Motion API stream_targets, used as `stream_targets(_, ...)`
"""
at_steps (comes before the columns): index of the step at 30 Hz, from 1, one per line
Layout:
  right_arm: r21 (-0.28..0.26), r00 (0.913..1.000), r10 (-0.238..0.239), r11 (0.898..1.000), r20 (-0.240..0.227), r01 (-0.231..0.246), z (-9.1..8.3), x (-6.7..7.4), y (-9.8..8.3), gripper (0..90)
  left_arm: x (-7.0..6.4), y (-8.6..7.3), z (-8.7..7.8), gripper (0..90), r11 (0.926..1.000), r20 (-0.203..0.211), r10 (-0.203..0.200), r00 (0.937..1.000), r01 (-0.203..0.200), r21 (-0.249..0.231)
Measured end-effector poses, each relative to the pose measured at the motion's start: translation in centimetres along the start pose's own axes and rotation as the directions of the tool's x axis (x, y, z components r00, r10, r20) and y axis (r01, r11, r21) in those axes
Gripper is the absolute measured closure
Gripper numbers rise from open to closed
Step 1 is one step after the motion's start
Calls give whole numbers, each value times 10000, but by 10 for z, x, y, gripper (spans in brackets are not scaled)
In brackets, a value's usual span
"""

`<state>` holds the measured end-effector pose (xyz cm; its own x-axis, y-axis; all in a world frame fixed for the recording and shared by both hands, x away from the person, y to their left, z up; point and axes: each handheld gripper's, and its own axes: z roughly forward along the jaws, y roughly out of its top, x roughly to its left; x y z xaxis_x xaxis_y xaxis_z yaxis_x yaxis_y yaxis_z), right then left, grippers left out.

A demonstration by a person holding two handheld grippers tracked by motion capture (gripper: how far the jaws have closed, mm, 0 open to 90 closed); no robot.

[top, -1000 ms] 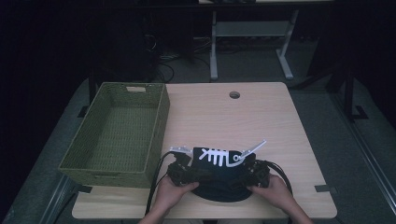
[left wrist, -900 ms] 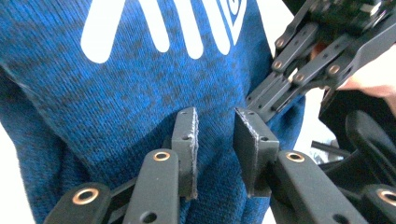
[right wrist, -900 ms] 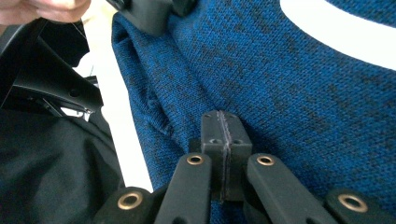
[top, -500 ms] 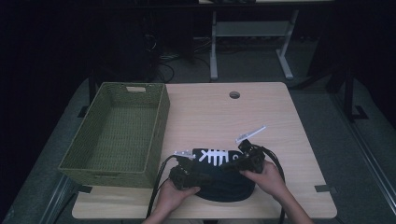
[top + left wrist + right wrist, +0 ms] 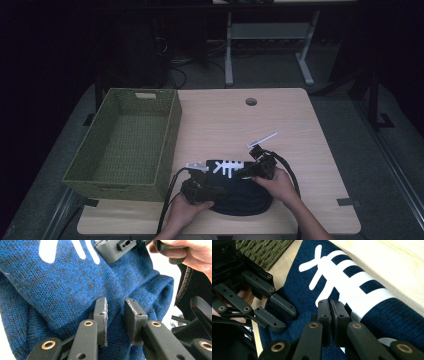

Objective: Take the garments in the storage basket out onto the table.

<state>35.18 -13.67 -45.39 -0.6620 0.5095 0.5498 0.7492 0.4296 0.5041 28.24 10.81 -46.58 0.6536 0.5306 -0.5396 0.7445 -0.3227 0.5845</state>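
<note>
High view first: I've got a dark blue knitted garment (image 5: 235,185) with a white fishbone print bunched at the near edge of the table (image 5: 300,125), just right of the green woven basket (image 5: 125,145); both my hands sit on it; left gripper (image 5: 196,166) at its left end, right gripper (image 5: 260,145) at its far right corner. Left gripper view now: my jaws stand a little apart over the knit (image 5: 62,285), a fold of blue cloth rising in the gap between them; I can't tell whether the pads actually bite it; the other gripper (image 5: 117,247) sits at the far side of the cloth. Right gripper view: jaws pressed together, tips resting on the fabric (image 5: 297,297) just beside the white print; whether any cloth is nipped between them I can't make out; the left gripper (image 5: 279,315) lies spread on the cloth to the left.
</note>
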Motion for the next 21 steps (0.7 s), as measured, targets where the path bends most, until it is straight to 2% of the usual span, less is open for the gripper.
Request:
stream_targets(5, -106, 9998, 52, 9999, -173, -54, -4, 2, 2, 835, 0, 0, 0, 724, 10000, 7, -8, 10000, 8, -48)
stream_targets(9, -578, 9997, 33, 9983, -246, -48, -12, 4, 8, 824, 0, -1, 0, 724, 10000, 12, -35, 10000, 35, -77)
stream_targets(12, -873, 9995, 234, 9959, -218, -252, -17, -1, 13, 828, 0, -1, 0, 724, 9999, 41, -89, 10000, 89, -115)
stream_targets(16, -570, 9981, 604, 9965, -102, -609, -11, -10, 15, 853, 0, -2, 0, 724, 9998, 65, -138, 9999, 139, -169)
stream_targets(19, -373, 9983, 540, 9979, 216, -532, -4, -13, 15, 869, 0, -3, 0, 723, 9996, 60, -163, 9998, 164, -213)
stream_targets(21, -355, 9978, 605, 9976, 270, -595, -1, -14, 15, 880, 0, -3, 0, 723, 9996, 64, -158, 9999, 159, -227)
